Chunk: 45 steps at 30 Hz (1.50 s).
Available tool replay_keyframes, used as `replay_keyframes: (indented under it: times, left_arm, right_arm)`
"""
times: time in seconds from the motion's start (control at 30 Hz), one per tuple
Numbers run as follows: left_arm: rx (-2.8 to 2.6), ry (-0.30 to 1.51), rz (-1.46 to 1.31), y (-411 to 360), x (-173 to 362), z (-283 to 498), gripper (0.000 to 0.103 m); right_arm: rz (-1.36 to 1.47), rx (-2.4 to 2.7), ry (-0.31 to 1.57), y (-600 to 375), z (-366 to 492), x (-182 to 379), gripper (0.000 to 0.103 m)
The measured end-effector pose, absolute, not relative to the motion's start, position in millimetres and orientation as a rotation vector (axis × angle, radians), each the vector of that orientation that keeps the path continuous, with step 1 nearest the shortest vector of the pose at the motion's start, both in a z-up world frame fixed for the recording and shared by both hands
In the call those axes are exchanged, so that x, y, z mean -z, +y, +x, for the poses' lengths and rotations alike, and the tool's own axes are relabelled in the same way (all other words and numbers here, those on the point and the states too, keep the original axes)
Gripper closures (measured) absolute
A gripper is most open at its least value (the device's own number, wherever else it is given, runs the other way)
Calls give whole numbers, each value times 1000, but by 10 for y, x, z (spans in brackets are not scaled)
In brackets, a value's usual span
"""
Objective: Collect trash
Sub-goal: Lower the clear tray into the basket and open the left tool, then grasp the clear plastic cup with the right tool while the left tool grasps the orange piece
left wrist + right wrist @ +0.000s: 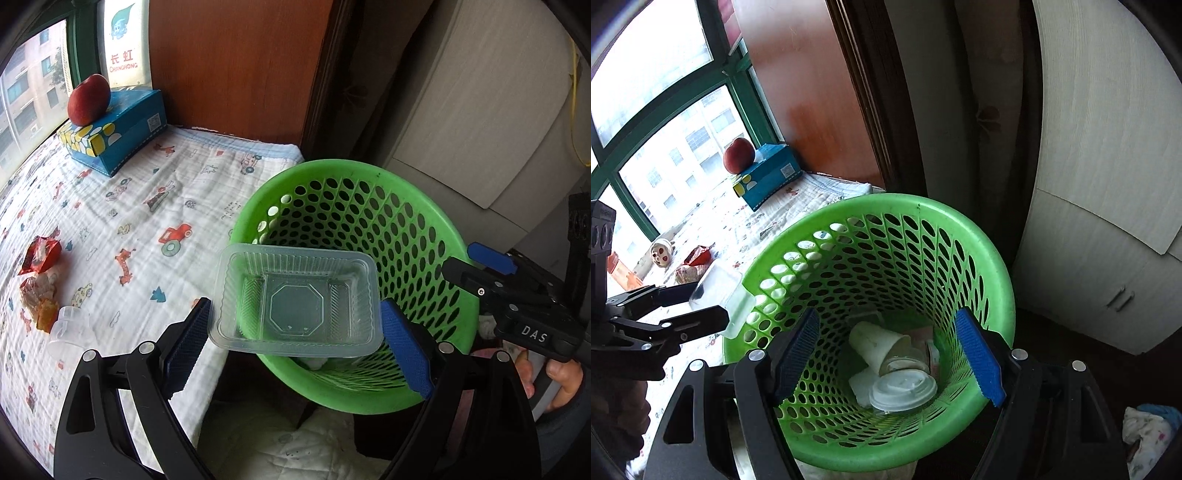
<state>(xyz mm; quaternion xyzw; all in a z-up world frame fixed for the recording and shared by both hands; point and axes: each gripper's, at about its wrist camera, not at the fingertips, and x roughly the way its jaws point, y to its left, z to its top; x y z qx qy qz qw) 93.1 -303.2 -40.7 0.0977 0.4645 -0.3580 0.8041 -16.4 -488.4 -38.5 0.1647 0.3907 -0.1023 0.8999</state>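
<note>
Tray: a clear plastic tray [295, 301], rectangular, thin-walled, with ribbed sides and an octagon pressed into its floor.
Basket: a green plastic basket [424, 229], round, its wall punched all over with oval holes, the rim smooth.
Basket contents: a white paper cup [877, 347] on its side and a white plastic lid [903, 393] lie at the bottom.
Table: quilted white cloth [147, 206] printed with small cartoon vehicles and animals; crumpled red snack wrappers [38, 254] lie near its left edge.
Box: a blue tissue box [122, 129] with a red apple [88, 99] on top, by the window.
Left gripper [295, 339]: its blue ridged pads press on the tray's two short ends, holding it open side up over the basket's near rim.
Right gripper [892, 356]: jaws wide apart with nothing between them, pointing down into the basket mouth.
Hand: fingers [561, 380] wrap the right gripper's handle beside the basket.
</note>
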Motion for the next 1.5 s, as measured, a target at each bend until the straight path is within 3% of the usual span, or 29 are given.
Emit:
replay_keyframes:
  times: [0.63, 1.5]
  left_arm:
    - [780, 1002, 166, -3081, 384, 917, 7]
    - [407, 907, 118, -1675, 142, 1344, 5]
  right_arm:
    - [363, 200, 774, -4845, -264, 276, 27]
    - [255, 2, 803, -3932, 276, 166, 27]
